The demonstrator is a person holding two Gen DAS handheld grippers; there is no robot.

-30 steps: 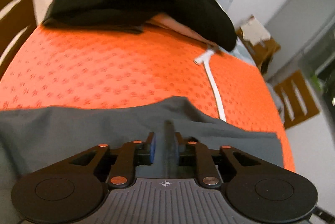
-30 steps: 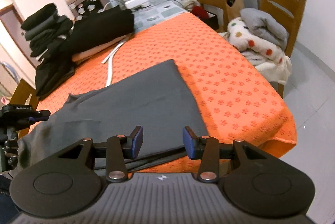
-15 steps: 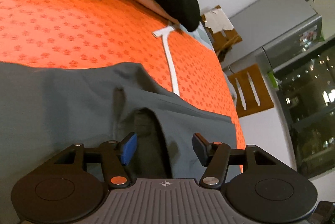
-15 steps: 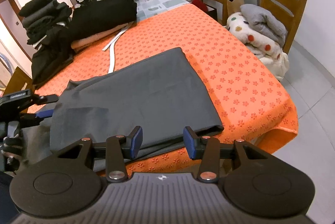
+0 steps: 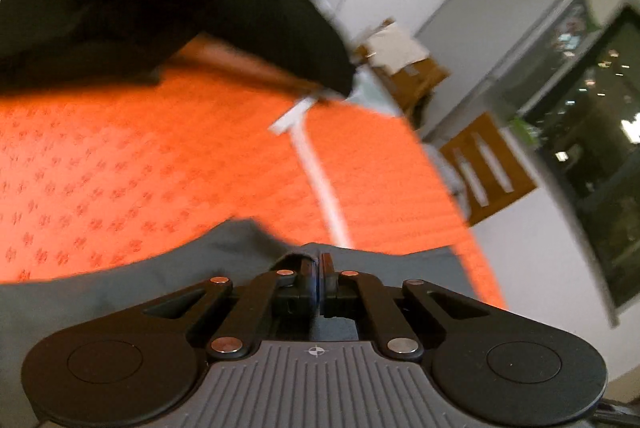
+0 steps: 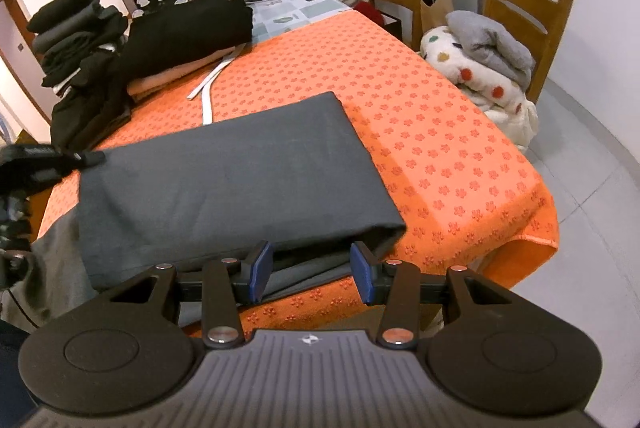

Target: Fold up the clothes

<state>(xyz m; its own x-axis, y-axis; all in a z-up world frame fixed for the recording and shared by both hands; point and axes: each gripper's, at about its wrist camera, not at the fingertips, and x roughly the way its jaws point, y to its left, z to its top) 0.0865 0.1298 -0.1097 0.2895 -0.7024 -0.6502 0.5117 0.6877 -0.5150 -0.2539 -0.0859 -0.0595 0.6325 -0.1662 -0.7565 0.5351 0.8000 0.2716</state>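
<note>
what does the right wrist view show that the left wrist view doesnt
Only the right wrist view shows the whole folded grey garment, the tall stack of dark clothes, the spotted blanket on a chair, and the right tool open at the garment's near edge. Only the left wrist view shows the left tool with its fingers together over grey fabric, and a dark window. Both show the orange tablecloth, the white strap and the black folded pile.

One grey garment near on table, two dark clothes stacks far left, one white strap, two chairs far right, two tools.
</note>
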